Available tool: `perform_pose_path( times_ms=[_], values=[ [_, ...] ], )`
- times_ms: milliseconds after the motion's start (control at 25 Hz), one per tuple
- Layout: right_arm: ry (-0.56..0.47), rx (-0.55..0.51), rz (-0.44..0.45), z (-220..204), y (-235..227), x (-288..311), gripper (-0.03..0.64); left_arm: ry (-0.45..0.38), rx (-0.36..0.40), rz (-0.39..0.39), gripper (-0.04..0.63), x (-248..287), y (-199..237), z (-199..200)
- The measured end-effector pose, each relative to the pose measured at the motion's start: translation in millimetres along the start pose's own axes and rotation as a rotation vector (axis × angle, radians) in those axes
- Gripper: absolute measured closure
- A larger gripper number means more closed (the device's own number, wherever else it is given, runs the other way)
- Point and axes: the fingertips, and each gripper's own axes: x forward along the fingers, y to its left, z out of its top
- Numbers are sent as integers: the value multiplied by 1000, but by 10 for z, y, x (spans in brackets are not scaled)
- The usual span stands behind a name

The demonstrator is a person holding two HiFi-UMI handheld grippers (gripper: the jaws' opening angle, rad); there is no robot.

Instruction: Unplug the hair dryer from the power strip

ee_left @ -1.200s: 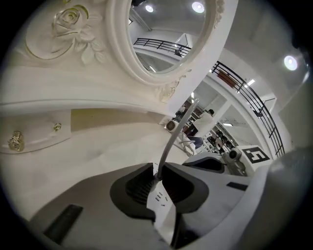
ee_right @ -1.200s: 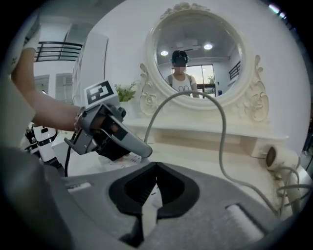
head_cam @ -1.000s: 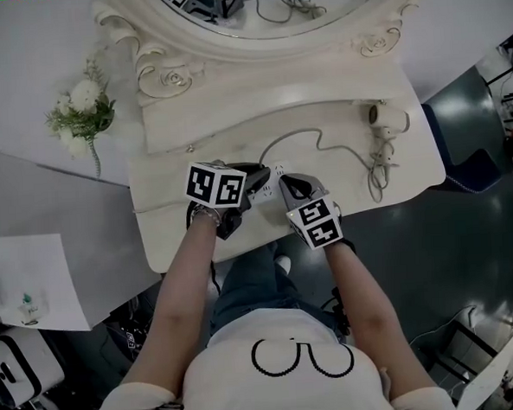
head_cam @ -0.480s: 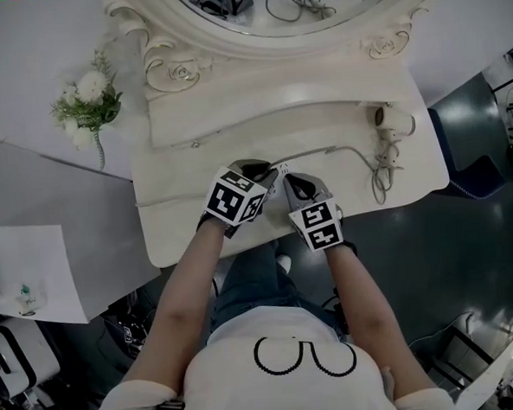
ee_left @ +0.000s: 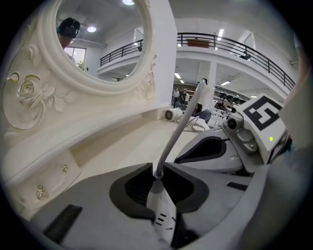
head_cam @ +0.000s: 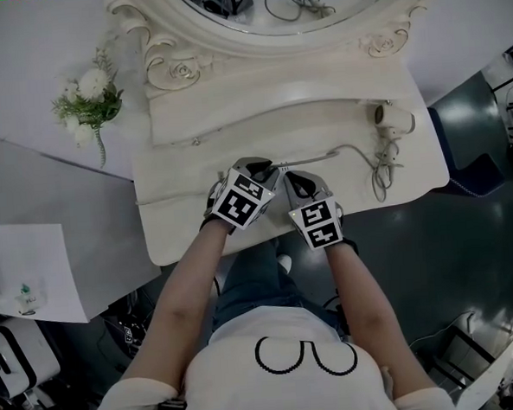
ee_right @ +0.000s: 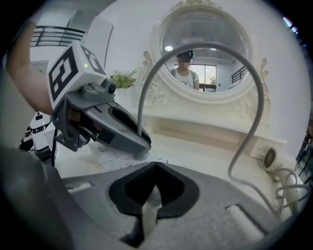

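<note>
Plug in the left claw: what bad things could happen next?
1. The left claw pinches the plug right where the cord starts, so it might slip onto the cord and strain it.
2. That cord runs to the hair dryer lying near the edge of the table; a long pull could perhaps drag it off.

Cream carved dressing table (head_cam: 184, 217) fills centre of head view, w/ oval mirror (head_cam: 255, 44) in scrolled frame at top edge & raised shelf (head_cam: 301, 89) below it. White flowers w/ green leaves (head_cam: 85, 102) upper left, by pale wall (head_cam: 22, 49). Dark floor (head_cam: 472, 256) at right & bottom. White sheet (head_cam: 31, 274) at left edge. Left gripper view: railed gallery (ee_left: 234, 49) & ceiling strip lights (ee_left: 221, 33) upper right.
</note>
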Motion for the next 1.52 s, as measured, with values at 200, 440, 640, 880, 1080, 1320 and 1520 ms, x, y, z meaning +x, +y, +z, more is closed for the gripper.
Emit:
perform_pose_path(
  times_ms=[200, 440, 640, 880, 1080, 1320, 1520],
  values=[
    [5, -7, -33, -3, 3, 4, 618, -55, -271, -47, 541, -88, 32, 96],
    [-20, 20, -26, -7, -17, -14, 618, -17, -219, -45, 549, -92, 11, 122],
    [-24, 19, -29, 0, -3, -21, 618, -51, -126, -3, 552, -126, -39, 113],
    [-12, 21, -20, -3, -3, -8, 618, -51, -217, 4, 554, -139, 8, 133],
    [-11, 39, -22, 4, 10, -3, 618, -65, -36, 18, 557, -161, -74, 99],
    [-7, 5, 3, -1, 25, 2, 618, -87, -349, -58, 558, -182, 61, 128],
    [-7, 17, 0, 11, 23, -5, 618, -110, -163, -8, 561, -206, -5, 171]
  ],
)
